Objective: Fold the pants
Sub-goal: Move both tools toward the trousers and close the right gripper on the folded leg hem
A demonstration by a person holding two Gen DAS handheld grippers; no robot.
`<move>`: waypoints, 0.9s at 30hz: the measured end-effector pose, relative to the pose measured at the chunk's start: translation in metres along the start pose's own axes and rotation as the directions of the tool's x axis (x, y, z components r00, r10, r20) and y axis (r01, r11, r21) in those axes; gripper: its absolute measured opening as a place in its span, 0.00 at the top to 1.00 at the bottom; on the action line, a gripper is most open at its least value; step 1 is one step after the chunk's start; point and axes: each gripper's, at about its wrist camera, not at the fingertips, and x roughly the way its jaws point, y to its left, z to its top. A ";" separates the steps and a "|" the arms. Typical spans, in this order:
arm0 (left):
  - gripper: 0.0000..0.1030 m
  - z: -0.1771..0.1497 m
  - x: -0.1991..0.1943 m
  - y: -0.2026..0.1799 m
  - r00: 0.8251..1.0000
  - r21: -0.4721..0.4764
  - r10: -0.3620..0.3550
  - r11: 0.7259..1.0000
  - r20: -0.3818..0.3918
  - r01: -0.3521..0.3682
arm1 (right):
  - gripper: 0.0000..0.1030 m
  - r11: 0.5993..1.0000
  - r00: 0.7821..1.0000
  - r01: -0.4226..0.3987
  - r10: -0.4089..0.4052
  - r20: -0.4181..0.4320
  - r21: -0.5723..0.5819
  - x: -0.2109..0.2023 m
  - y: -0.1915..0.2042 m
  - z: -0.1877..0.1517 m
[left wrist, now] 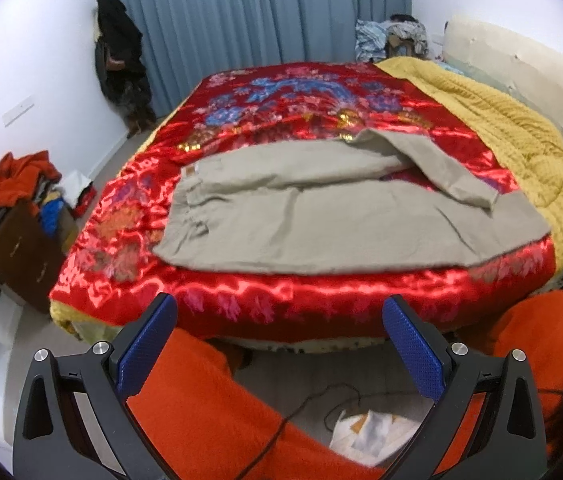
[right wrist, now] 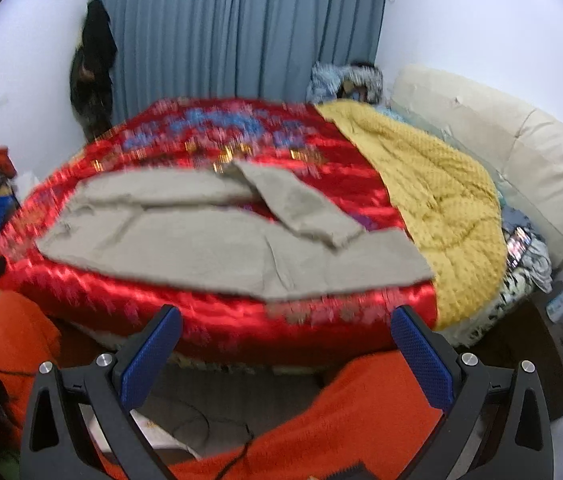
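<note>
One rumpled khaki pants (left wrist: 321, 216), glossy red satin quilt (left wrist: 281, 120)

White walls (left wrist: 41, 60) enclose the room, and a pleated grey-blue curtain (left wrist: 257, 12) covers the far side. A bed with a shiny red floral satin quilt (left wrist: 281, 96) fills the middle, a mustard yellow quilted blanket (left wrist: 501, 120) along its right side against a cream padded headboard (right wrist: 501, 140). A brown wooden cabinet (left wrist: 21, 256) piled with clothes stands left on the pale grey floor (left wrist: 121, 156).
</note>
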 end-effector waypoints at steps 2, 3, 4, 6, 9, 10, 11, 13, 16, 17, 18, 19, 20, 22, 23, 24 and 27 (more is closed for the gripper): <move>0.00 0.014 0.001 -0.002 1.000 -0.007 -0.006 1.000 0.018 0.006 | 0.00 0.995 0.989 -0.082 0.075 0.126 0.050 -0.010 -0.010 0.008; 0.00 0.019 0.002 -0.004 1.000 -0.011 -0.010 1.000 0.029 0.011 | 0.00 0.993 0.979 -0.105 0.095 0.179 0.049 -0.012 -0.010 0.009; 0.00 0.025 0.004 -0.005 0.999 -0.016 -0.013 1.000 0.041 0.013 | 0.00 0.991 0.970 -0.130 0.118 0.214 0.043 -0.011 -0.012 0.011; 0.00 0.033 0.008 -0.008 0.998 -0.029 -0.010 1.000 0.054 0.011 | 0.00 0.983 0.964 -0.180 0.172 0.201 0.024 0.007 -0.010 0.012; 0.00 0.036 0.020 -0.014 0.994 -0.037 -0.001 0.999 0.105 0.005 | 0.00 0.971 0.972 -0.233 0.230 0.053 0.047 0.045 -0.005 0.007; 0.00 0.035 0.026 -0.018 0.993 -0.026 0.011 1.000 0.121 -0.008 | 0.00 0.965 0.967 -0.255 0.253 0.035 0.067 0.053 -0.005 0.004; 0.00 0.032 0.036 -0.022 0.994 -0.016 0.028 1.000 0.107 -0.026 | 0.00 0.962 0.965 -0.263 0.264 -0.001 0.078 0.067 -0.005 -0.001; 0.00 0.030 0.057 -0.027 0.999 0.005 0.013 1.000 0.031 -0.013 | 0.00 0.957 0.959 -0.275 0.280 -0.048 0.093 0.084 -0.006 -0.003; 0.00 0.028 0.094 -0.036 0.992 0.018 -0.080 0.996 -0.097 0.082 | 0.00 0.960 0.959 -0.268 0.274 -0.073 0.082 0.107 -0.005 -0.001; 0.00 0.031 0.102 -0.039 0.989 0.027 -0.082 0.996 -0.119 0.086 | 0.00 0.961 0.958 -0.265 0.272 -0.088 0.081 0.116 -0.006 0.000; 0.00 0.034 0.109 -0.043 0.989 0.036 -0.077 0.996 -0.129 0.082 | 0.00 0.964 0.960 -0.253 0.260 -0.107 0.078 0.127 -0.007 0.001; 0.00 0.041 0.116 -0.046 0.989 0.040 -0.072 0.996 -0.128 0.078 | 0.00 0.969 0.962 -0.239 0.246 -0.119 0.071 0.139 -0.010 0.003; 0.00 0.049 0.121 -0.050 0.990 0.038 -0.075 0.996 -0.115 0.080 | 0.00 0.971 0.962 -0.228 0.236 -0.135 0.071 0.149 -0.012 0.003; 0.00 0.063 0.127 -0.053 0.992 0.022 -0.076 0.997 -0.103 0.079 | 0.00 0.973 0.963 -0.216 0.226 -0.150 0.077 0.166 -0.015 0.001; 0.00 0.068 0.130 -0.054 0.992 0.012 -0.080 0.997 -0.099 0.081 | 0.00 0.974 0.962 -0.213 0.223 -0.156 0.077 0.175 -0.016 0.001; 0.00 0.074 0.133 -0.056 0.991 0.004 -0.092 0.996 -0.096 0.093 | 0.00 0.974 0.961 -0.213 0.224 -0.163 0.078 0.181 -0.018 0.002; 0.01 0.084 0.144 -0.060 0.989 -0.016 -0.116 0.993 -0.097 0.115 | 0.00 0.970 0.956 -0.230 0.240 -0.167 0.077 0.201 -0.031 0.004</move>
